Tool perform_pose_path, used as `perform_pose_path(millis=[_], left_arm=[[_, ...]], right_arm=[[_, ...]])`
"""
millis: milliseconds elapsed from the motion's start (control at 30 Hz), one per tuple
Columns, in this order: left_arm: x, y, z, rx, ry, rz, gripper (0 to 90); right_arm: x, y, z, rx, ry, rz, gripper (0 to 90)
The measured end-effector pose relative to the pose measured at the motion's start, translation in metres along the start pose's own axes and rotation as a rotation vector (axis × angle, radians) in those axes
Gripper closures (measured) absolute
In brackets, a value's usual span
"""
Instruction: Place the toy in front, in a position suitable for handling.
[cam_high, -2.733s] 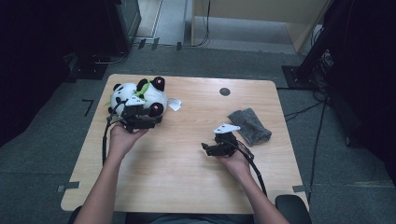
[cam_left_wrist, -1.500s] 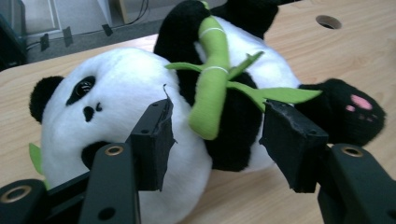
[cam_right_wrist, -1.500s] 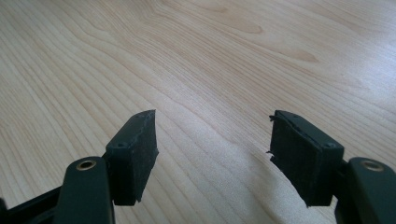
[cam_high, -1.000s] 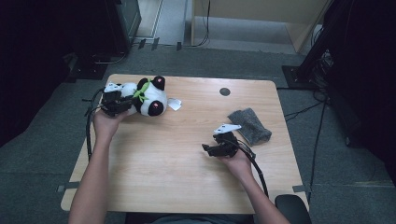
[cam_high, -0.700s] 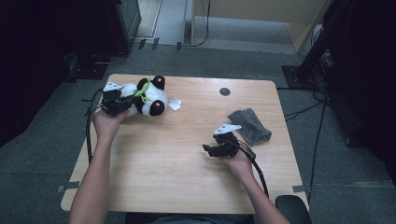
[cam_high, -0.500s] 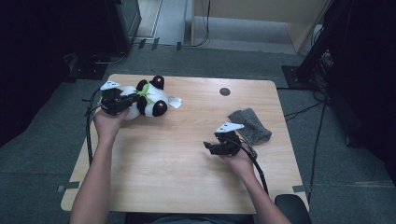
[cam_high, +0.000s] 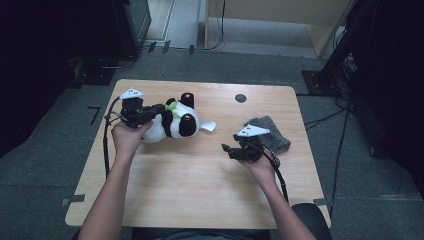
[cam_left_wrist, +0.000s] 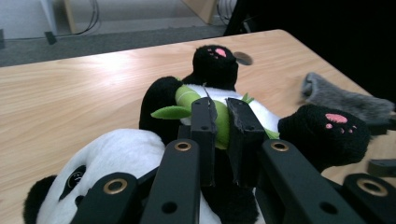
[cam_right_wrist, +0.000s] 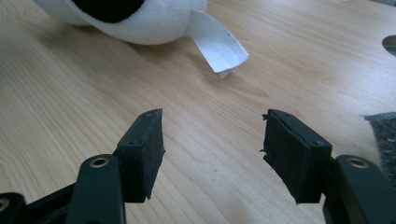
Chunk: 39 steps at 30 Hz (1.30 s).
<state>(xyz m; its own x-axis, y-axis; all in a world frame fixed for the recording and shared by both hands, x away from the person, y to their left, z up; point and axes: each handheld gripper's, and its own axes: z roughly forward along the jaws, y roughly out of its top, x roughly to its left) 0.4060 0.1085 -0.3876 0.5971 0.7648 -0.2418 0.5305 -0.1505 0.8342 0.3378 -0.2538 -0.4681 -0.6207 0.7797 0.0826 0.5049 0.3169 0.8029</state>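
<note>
One plush panda (cam_high: 172, 122) has shifted right along the counter (cam_high: 200, 200), pinched at its green scarf by the left tongs (cam_high: 159, 107); right tongs (cam_high: 226, 149) wide, empty, near.

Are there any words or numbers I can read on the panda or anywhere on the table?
No words or numbers can be read.
Tag on the panda: the white tag looks blank on the side that faces the camera.
Dark round spot on the table: too small to tell whether it bears any writing.
Grey cloth: no label visible.
</note>
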Motion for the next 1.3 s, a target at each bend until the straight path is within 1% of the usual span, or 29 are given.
perform_pose_path(millis=[100, 200, 267, 400, 533, 667, 767, 833, 867, 933, 967, 1033, 1133, 1167, 1200, 1233, 1300], left_arm=[[-0.016, 0.002, 0.0, -0.005, -0.021, 0.008, 82.2], [-0.033, 0.004, 0.002, -0.005, -0.043, 0.021, 82.2], [-0.042, 0.003, 0.005, 0.004, -0.056, 0.023, 82.2], [-0.057, -0.001, 0.012, 0.028, -0.079, 0.039, 82.2], [-0.069, -0.006, 0.018, 0.039, -0.107, 0.056, 82.1], [-0.079, -0.008, 0.024, 0.047, -0.123, 0.069, 82.1], [-0.085, -0.01, 0.031, 0.051, -0.143, 0.074, 82.1], [-0.089, -0.012, 0.035, 0.06, -0.146, 0.09, 81.9], [-0.091, -0.013, 0.038, 0.066, -0.147, 0.091, 81.8], [-0.09, -0.017, 0.041, 0.068, -0.158, 0.089, 81.5], [-0.089, -0.018, 0.04, 0.064, -0.153, 0.085, 81.4], [-0.087, -0.02, 0.038, 0.062, -0.146, 0.1, 80.1], [-0.086, -0.021, 0.038, 0.073, -0.155, 0.105, 76.5], [-0.085, -0.022, 0.037, 0.074, -0.161, 0.106, 72.6], [-0.086, -0.022, 0.035, 0.076, -0.147, 0.129, 68.0], [-0.086, -0.022, 0.034, 0.073, -0.143, 0.135, 65.1], [-0.085, -0.022, 0.032, 0.068, -0.134, 0.148, 55.7]], right_arm=[[-0.002, 0.001, -0.005, -0.009, -0.013, 0.004, 38.2], [-0.006, 0.002, -0.011, -0.017, -0.035, 0.006, 38.2], [-0.009, 0.001, -0.015, -0.022, -0.044, 0.021, 38.2], [-0.015, 0.001, -0.018, -0.028, -0.058, 0.034, 38.2], [-0.02, 0.001, -0.023, -0.04, -0.074, 0.044, 38.4], [-0.024, 0.0, -0.027, -0.041, -0.094, 0.051, 38.4], [-0.026, -0.003, -0.029, -0.036, -0.111, 0.051, 38.5], [-0.027, -0.004, -0.032, -0.038, -0.123, 0.052, 38.5], [-0.028, -0.005, -0.033, -0.037, -0.127, 0.058, 38.6], [-0.031, -0.007, -0.035, -0.038, -0.137, 0.068, 38.7], [-0.031, -0.007, -0.036, -0.037, -0.139, 0.073, 38.7], [-0.034, -0.009, -0.038, -0.035, -0.148, 0.082, 38.9], [-0.036, -0.01, -0.039, -0.038, -0.155, 0.087, 39.0], [-0.039, -0.011, -0.04, -0.044, -0.164, 0.089, 39.3], [-0.04, -0.011, -0.04, -0.046, -0.169, 0.092, 39.6], [-0.041, -0.011, -0.04, -0.045, -0.176, 0.089, 39.6], [-0.044, -0.011, -0.04, -0.044, -0.195, 0.091, 40.7]])
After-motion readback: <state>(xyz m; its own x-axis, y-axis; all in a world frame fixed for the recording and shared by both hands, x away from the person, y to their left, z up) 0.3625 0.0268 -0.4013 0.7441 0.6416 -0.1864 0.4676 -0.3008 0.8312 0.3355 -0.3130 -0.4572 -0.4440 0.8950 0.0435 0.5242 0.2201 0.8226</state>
